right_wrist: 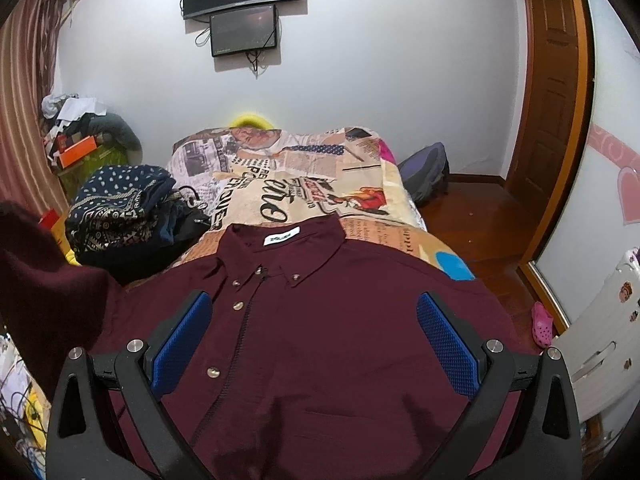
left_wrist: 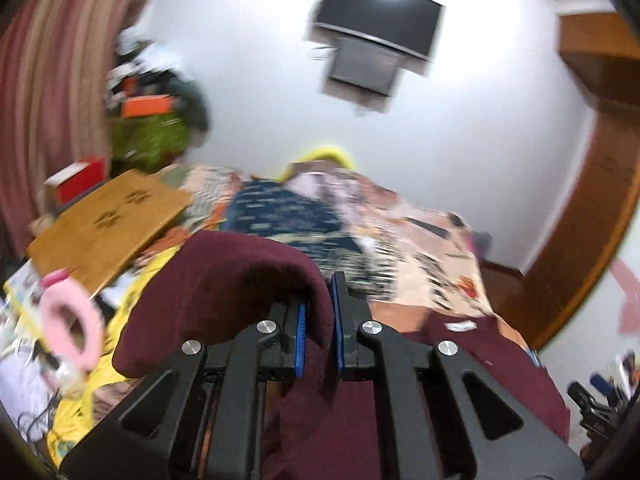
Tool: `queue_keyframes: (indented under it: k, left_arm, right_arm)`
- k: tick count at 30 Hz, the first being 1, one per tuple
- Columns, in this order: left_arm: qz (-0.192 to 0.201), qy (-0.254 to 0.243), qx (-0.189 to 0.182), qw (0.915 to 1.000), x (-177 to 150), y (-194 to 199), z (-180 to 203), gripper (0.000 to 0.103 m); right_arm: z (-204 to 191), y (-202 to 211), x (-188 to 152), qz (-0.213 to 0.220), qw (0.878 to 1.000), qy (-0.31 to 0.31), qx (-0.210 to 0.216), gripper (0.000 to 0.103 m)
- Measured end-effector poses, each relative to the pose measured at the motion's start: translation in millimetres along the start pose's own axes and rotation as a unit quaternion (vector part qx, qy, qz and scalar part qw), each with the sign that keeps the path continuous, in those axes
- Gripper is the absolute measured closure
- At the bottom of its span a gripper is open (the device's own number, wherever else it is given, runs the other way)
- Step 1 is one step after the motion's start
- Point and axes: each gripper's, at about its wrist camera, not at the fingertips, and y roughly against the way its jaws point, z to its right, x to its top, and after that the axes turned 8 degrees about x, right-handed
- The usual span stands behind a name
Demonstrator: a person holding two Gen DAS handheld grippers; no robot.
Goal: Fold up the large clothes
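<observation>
Now | left claw (left_wrist: 319,320) pinching maroon shirt (right_wrist: 320,340) | right claw (right_wrist: 316,336) spread wide

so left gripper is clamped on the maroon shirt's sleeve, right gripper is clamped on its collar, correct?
Not quite. The left gripper is shut on the maroon shirt, but the right wrist view shows the right gripper open above its front, gripping nothing.

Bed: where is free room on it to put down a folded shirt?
Free: the bedspread beyond the maroon shirt collar, up to the far edge. Crowded: the left side, with the dark clothes pile and wooden board.
</observation>
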Motion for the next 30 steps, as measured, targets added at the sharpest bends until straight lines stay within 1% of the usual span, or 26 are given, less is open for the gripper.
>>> queue_keyframes:
  k: [2,4,6,8,10,11,13,14,15,16,17,18,19,20,21,23,25,26,27,28,29,30]
  left_arm:
    - [-0.006,-0.037,-0.023,0.999,-6.5,-4.7,39.3,0.093]
    - [-0.019,-0.062,-0.044,0.997,-17.6,-8.6,67.7,0.093]
    - [-0.047,-0.091,-0.078,0.9917,-34.6,-19.3,101.4,0.093]
    - [-0.074,-0.121,-0.09,0.9857,-55.6,-29.3,131.4,0.093]
    - [-0.109,-0.143,-0.103,0.9783,-74.8,-42.4,153.6,0.093]
    - [-0.135,-0.153,-0.113,0.9725,-87.9,-50.8,165.6,0.093]
    - [-0.193,-0.168,-0.136,0.9572,-115.1,-67.0,184.1,0.093]
    - [-0.21,-0.175,-0.141,0.9514,-125.8,-71.8,189.9,0.093]
    - [-0.233,-0.187,-0.143,0.9436,-139.2,-77.5,197.5,0.093]
    - [-0.246,-0.198,-0.143,0.938,-148.3,-79.3,204.0,0.093]
    - [-0.261,-0.22,-0.142,0.9292,-161.0,-81.4,211.1,0.089]
    - [-0.265,-0.237,-0.137,0.9245,-170.4,-80.3,217.8,0.081]
    - [-0.266,-0.25,-0.135,0.9212,-178.0,-78.4,221.5,0.075]
    - [-0.265,-0.262,-0.137,0.9178,-182.6,-75.6,225.1,0.065]
    - [-0.262,-0.268,-0.141,0.9162,-184.5,-71.6,227.1,0.056]
    - [-0.252,-0.278,-0.143,0.9158,-182.9,-61.7,228.7,0.051]
    - [-0.239,-0.286,-0.14,0.9172,-177.6,-56.8,229.8,0.05]
    - [-0.227,-0.286,-0.143,0.9198,-170.4,-48.8,226.6,0.05]
    - [-0.222,-0.283,-0.145,0.9218,-163.9,-47.0,224.8,0.045]
    - [-0.21,-0.275,-0.149,0.9263,-154.2,-39.9,219.0,0.042]
    - [-0.2,-0.268,-0.151,0.9303,-145.9,-37.2,214.6,0.035]
    - [-0.184,-0.257,-0.15,0.9368,-134.5,-30.9,206.6,0.03]
  right_arm:
    - [4.4,4.1,-0.2,0.005,1.0,0.0,-0.002,0.001]
    - [8.9,7.9,-1.1,0.01,1.0,0.0,-0.005,0.001]
    - [14.9,11.2,-2.5,0.012,1.0,-0.001,-0.009,0.001]
    - [19.7,12.7,-4.6,0.011,1.0,-0.002,-0.013,0.001]
    - [24.2,13.3,-7.5,0.008,1.0,-0.003,-0.017,0.001]
    - [26.3,13.7,-9.2,0.006,1.0,-0.003,-0.019,0.001]
    - [30.1,14.6,-12.1,0.002,1.0,-0.004,-0.022,0.001]
    - [32.3,15.1,-14.2,0.0,1.0,-0.004,-0.023,0.001]
    - [33.5,15.0,-15.8,-0.002,1.0,-0.004,-0.025,0.001]
    - [34.5,14.5,-17.2,-0.004,1.0,-0.003,-0.028,0.001]
    - [35.3,13.9,-18.7,-0.007,1.0,-0.002,-0.029,0.001]
    - [36.9,15.5,-20.4,-0.008,1.0,-0.001,-0.03,0.001]
    - [38.6,17.0,-22.6,-0.011,0.999,0.0,-0.032,0.001]
    - [39.0,16.7,-23.8,-0.013,0.999,0.002,-0.032,0.001]
    - [39.1,16.7,-24.9,-0.016,0.999,0.003,-0.033,0.001]
    - [39.2,17.6,-26.3,-0.02,0.999,0.008,-0.031,0.001]
    - [37.5,18.8,-26.5,-0.023,0.999,0.014,-0.027,0.001]
    - [35.8,19.3,-25.8,-0.024,0.999,0.018,-0.024,0.001]
    - [34.4,19.2,-25.4,-0.024,0.999,0.021,-0.022,0.001]
    - [32.1,19.1,-24.6,-0.024,0.999,0.025,-0.018,0.001]
    - [29.3,19.0,-23.6,-0.024,0.999,0.029,-0.015,0.001]
    - [25.4,18.6,-21.0,-0.024,0.999,0.035,-0.011,0.001]
